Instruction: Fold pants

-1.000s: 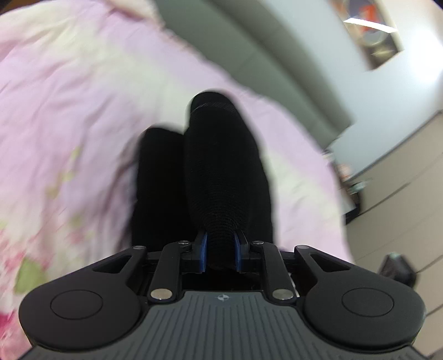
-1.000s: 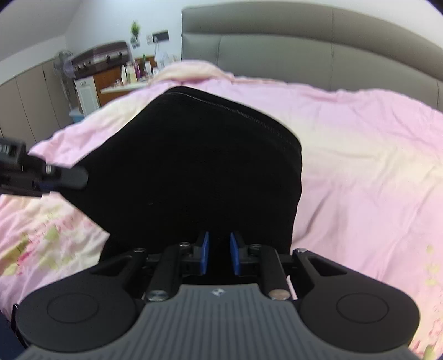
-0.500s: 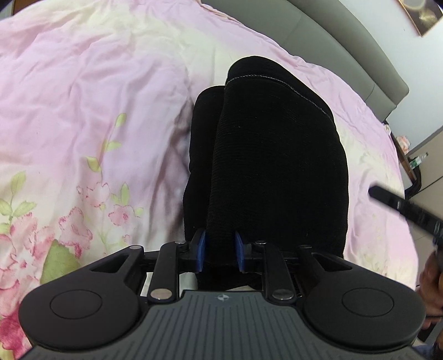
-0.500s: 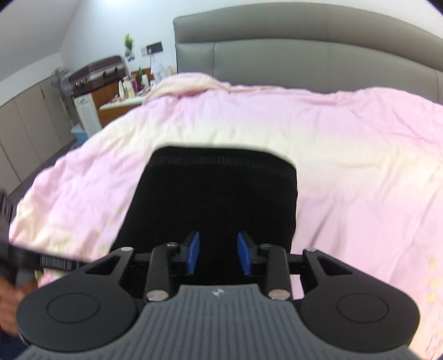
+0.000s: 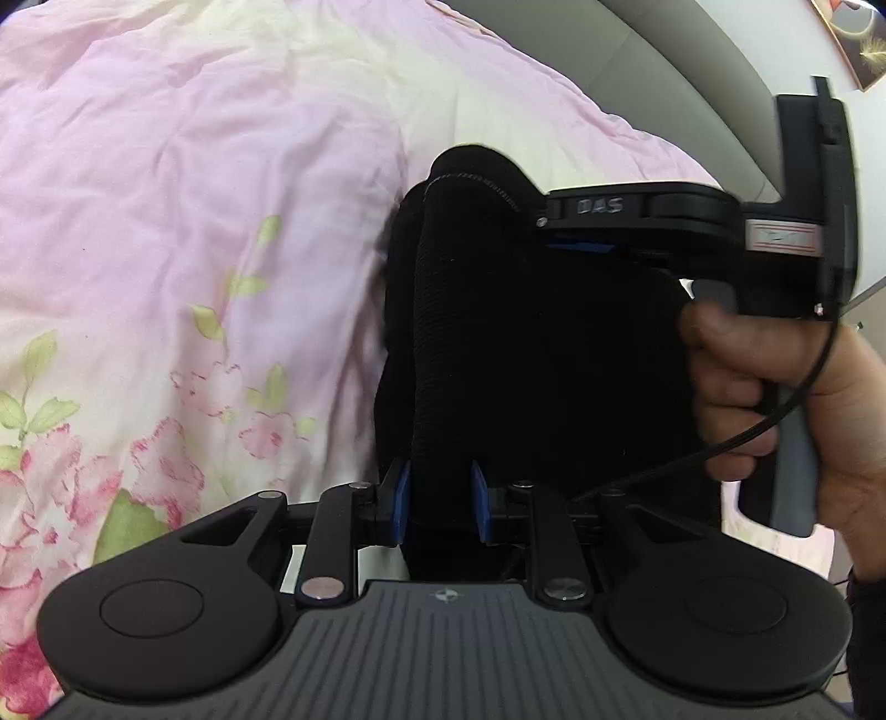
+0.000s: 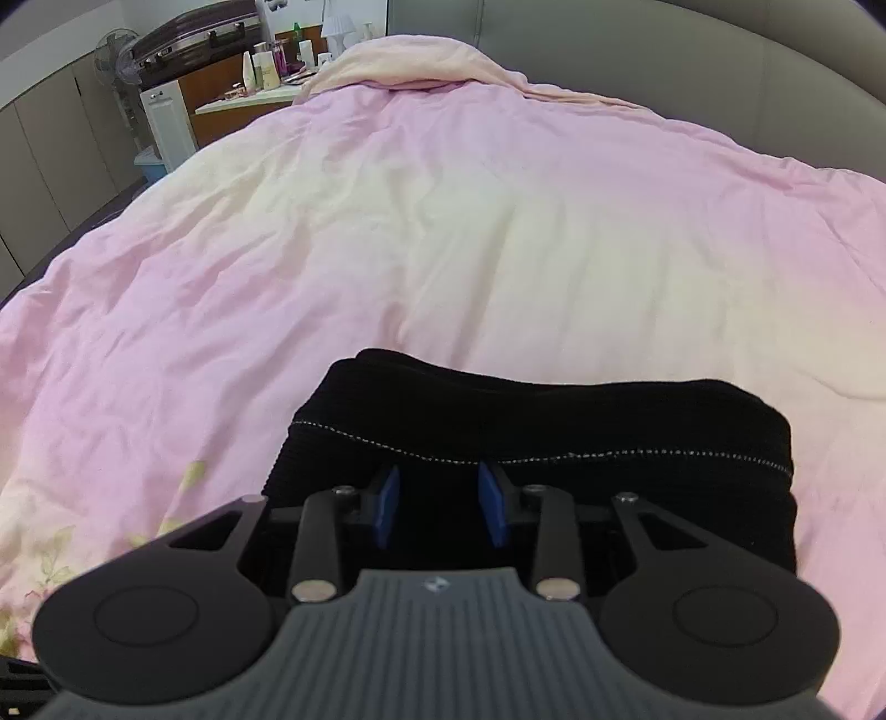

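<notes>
I see black ribbed pants folded in layers on the pink bed. My left hand-held gripper pinches their edge; the right hand-held gripper is spread above them.

Both wrist cameras look along their claws, close over the bed; both show the pants.

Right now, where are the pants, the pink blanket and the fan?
pants (image 6: 554, 421): right wrist view, on the folded black top layer.
blanket (image 6: 443, 221): right wrist view, on its bare pink middle.
fan (image 6: 113, 52): right wrist view, on its round head.
</notes>
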A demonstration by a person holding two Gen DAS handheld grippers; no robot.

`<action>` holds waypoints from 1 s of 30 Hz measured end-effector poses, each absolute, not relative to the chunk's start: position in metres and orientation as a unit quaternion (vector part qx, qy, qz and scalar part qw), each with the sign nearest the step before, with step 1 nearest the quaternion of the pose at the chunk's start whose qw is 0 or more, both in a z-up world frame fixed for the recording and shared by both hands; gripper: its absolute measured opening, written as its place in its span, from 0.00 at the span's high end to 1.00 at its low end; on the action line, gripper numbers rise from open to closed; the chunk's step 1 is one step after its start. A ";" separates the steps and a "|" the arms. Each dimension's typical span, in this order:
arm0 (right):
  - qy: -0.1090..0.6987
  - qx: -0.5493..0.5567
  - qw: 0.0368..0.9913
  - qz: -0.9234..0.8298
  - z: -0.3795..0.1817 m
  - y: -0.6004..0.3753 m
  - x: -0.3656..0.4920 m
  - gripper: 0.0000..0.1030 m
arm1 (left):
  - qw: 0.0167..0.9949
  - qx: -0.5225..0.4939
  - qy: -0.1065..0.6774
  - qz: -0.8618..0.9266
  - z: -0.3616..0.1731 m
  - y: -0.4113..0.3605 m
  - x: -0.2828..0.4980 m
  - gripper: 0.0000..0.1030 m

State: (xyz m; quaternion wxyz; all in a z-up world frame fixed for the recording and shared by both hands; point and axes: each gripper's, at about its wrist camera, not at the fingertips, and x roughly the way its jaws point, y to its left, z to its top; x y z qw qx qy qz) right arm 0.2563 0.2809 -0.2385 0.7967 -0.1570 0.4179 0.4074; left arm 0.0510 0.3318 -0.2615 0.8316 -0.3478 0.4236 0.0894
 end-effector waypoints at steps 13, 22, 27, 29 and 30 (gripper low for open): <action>0.334 -0.108 0.825 0.443 -0.213 0.211 0.234 0.44 | 0.833 -0.350 0.421 0.081 -0.264 0.334 0.048 0.69; 0.427 0.081 0.820 0.372 -0.274 0.042 0.238 0.37 | 0.844 -0.308 0.430 0.089 -0.259 0.318 0.053 0.67; 0.504 0.176 0.776 0.336 -0.289 0.016 0.236 0.35 | 0.856 -0.273 0.428 0.103 -0.253 0.307 0.056 0.67; 0.504 0.088 0.789 0.340 -0.284 0.032 0.222 0.35 | 0.859 -0.265 0.425 0.105 -0.253 0.305 0.053 0.66; 0.496 0.051 0.795 0.344 -0.281 0.037 0.213 0.35 | 0.859 -0.268 0.424 0.105 -0.252 0.305 0.051 0.66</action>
